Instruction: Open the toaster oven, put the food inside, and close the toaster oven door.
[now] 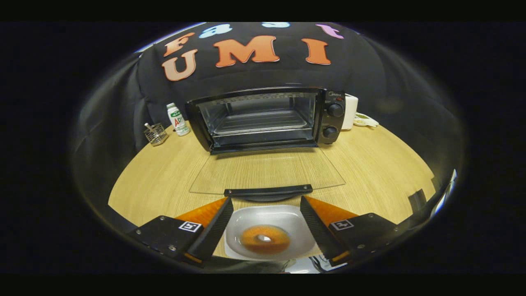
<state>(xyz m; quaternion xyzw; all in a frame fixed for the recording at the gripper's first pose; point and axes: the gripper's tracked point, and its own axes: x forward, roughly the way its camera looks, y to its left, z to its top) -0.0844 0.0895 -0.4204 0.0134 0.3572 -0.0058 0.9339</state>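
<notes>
Even, moderate light falls from above on the pale tabletop (370, 164), which dims into darkness to the sides. Beyond the tongs (266, 228), the open oven door (267, 170) glass carries faint reflections. Straight lines bow strongly outward, and the doughnut (265, 239) between the spread fingers is soft, slightly blurred.

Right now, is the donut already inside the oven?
No: the donut lies on the white plate between the open hand-held gripper's fingers, with the oven open beyond.
</notes>
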